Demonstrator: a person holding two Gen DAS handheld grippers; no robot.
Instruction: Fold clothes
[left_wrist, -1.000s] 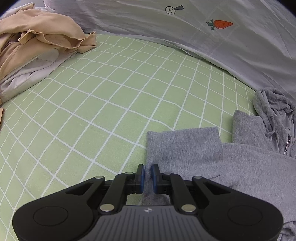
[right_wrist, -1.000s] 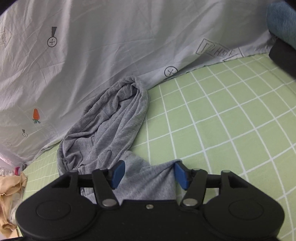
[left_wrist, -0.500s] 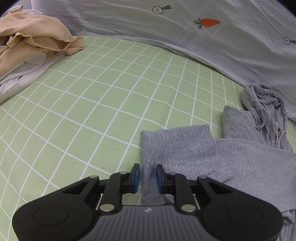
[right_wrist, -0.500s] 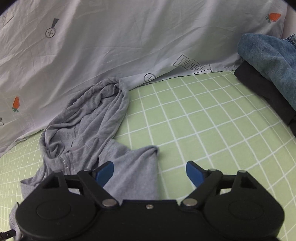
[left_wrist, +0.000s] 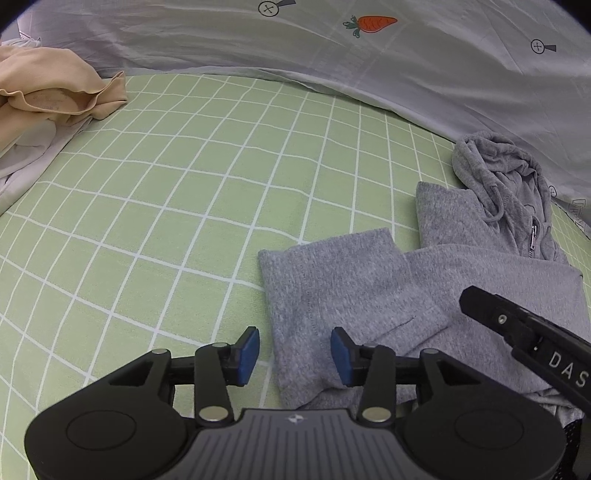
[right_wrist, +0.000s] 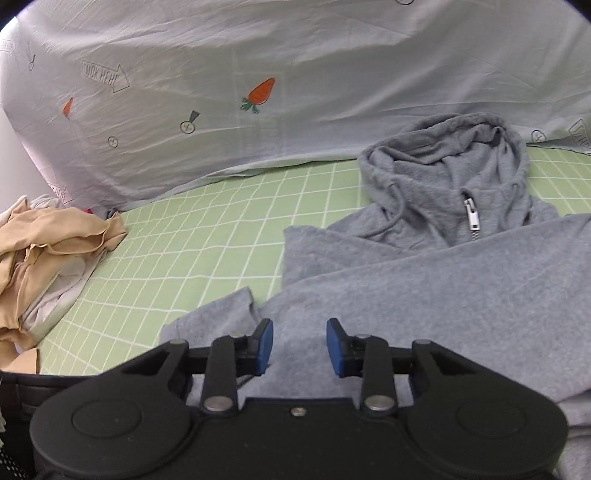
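Note:
A grey zip hoodie (left_wrist: 388, 291) lies on the green checked sheet (left_wrist: 184, 184), with its hood (left_wrist: 498, 173) at the far right. A sleeve is folded across the body. My left gripper (left_wrist: 294, 354) is open and empty over the hoodie's left edge. My right gripper (right_wrist: 300, 345) is open and empty over the hoodie's body (right_wrist: 443, 288), with the hood and zip pull (right_wrist: 470, 218) ahead. Part of the right gripper's body (left_wrist: 528, 343) shows in the left wrist view at the right.
A pile of beige and white clothes (left_wrist: 48, 96) lies at the far left and also shows in the right wrist view (right_wrist: 44, 243). A pale grey sheet with carrot prints (left_wrist: 369, 48) hangs along the back edge.
My left gripper let go of the hoodie's edge and opened wide. My right gripper swung left, from the hoodie's right side to over its body, jaws narrower than half a second ago.

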